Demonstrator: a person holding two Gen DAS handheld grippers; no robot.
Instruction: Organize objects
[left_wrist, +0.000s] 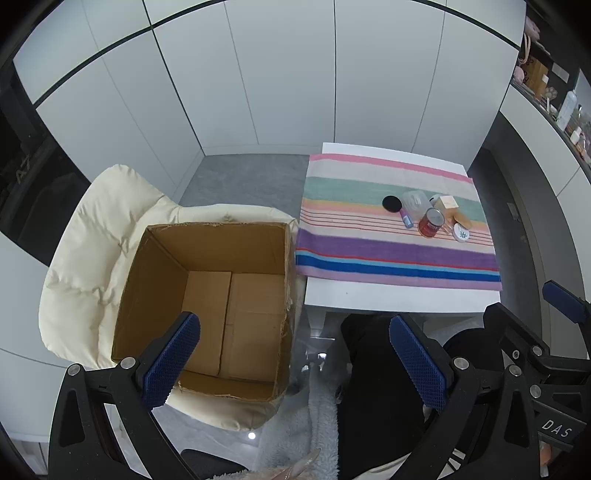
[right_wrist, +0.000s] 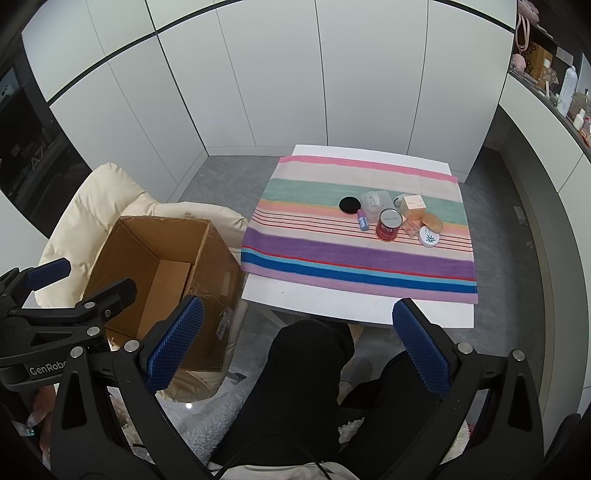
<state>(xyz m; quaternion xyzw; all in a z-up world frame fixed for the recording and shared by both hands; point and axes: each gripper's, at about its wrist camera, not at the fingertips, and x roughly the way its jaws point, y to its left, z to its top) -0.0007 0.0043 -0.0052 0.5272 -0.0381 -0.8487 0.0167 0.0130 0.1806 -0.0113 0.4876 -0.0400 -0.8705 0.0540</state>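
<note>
Several small toiletries cluster on a striped towel (right_wrist: 354, 254) over a white table (right_wrist: 332, 301): a black round lid (right_wrist: 349, 205), a clear tub (right_wrist: 375, 202), a small blue-and-purple bottle (right_wrist: 362, 219), a red jar (right_wrist: 388, 225), a peach box (right_wrist: 413, 206), a tan lid (right_wrist: 431, 222) and a white round tin (right_wrist: 429, 236). An empty cardboard box (left_wrist: 221, 302) stands on a cream chair (left_wrist: 92, 240) to the table's left. My left gripper (left_wrist: 295, 354) hangs open over the box's near right side. My right gripper (right_wrist: 299, 343) is open above the person's dark-clad knees, short of the table.
White cabinet doors line the back wall. Shelves with bottles and boxes (right_wrist: 554, 74) run along the right. A fluffy white rug (right_wrist: 207, 417) and grey floor (left_wrist: 243, 177) lie below. The person's legs (right_wrist: 295, 376) sit under the table's near edge.
</note>
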